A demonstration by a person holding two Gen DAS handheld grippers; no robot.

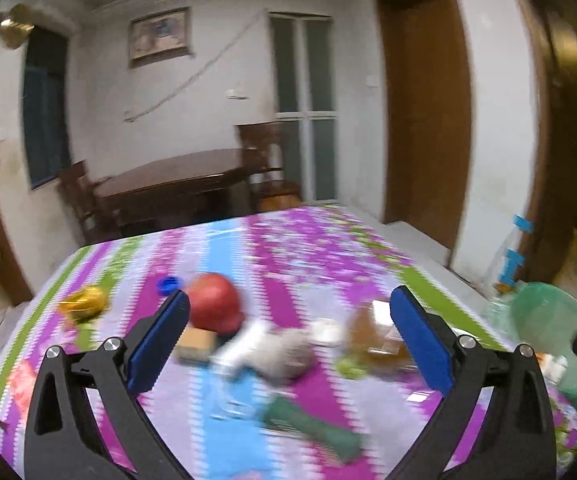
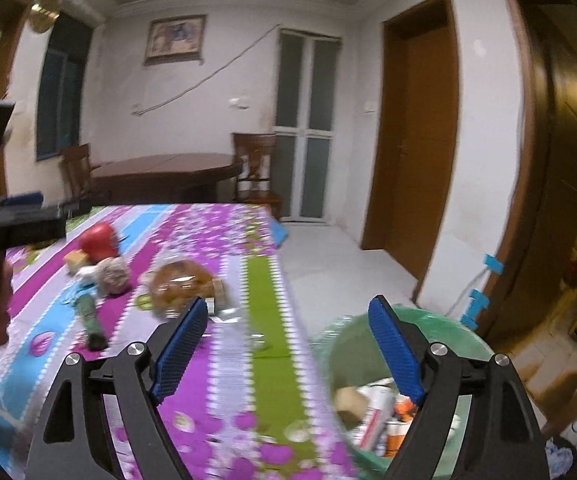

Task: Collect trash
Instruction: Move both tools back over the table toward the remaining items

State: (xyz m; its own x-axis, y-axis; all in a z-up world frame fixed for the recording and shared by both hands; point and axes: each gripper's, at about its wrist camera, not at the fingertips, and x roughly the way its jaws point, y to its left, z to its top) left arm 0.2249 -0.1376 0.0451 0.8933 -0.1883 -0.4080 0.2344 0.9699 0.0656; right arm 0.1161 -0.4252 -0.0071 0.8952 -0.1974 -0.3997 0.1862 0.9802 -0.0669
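Trash lies blurred on a striped purple tablecloth [image 1: 288, 240]. In the left wrist view my left gripper [image 1: 288, 298] is open and holds nothing. Beyond its fingers lie a red apple [image 1: 216, 302], a small cardboard piece [image 1: 196, 344], a crumpled grey wad [image 1: 284, 350], a clear container with brown contents [image 1: 372, 332] and a green wrapper [image 1: 312, 428]. My right gripper [image 2: 288, 304] is open and empty, hovering over the table's right edge. A green-lined bin [image 2: 448, 320] holding several scraps stands on the floor beneath its right finger. The apple [image 2: 98, 240], wad [image 2: 112, 274] and container [image 2: 180, 284] lie to its far left.
A gold wrapper [image 1: 84, 302], a blue cap [image 1: 168, 284] and a red scrap [image 1: 22, 380] lie on the table's left side. The bin [image 1: 552, 328] is off the table's right edge. A dark dining table [image 1: 168, 180] with chairs stands behind, and a wooden door [image 2: 420, 140] to the right.
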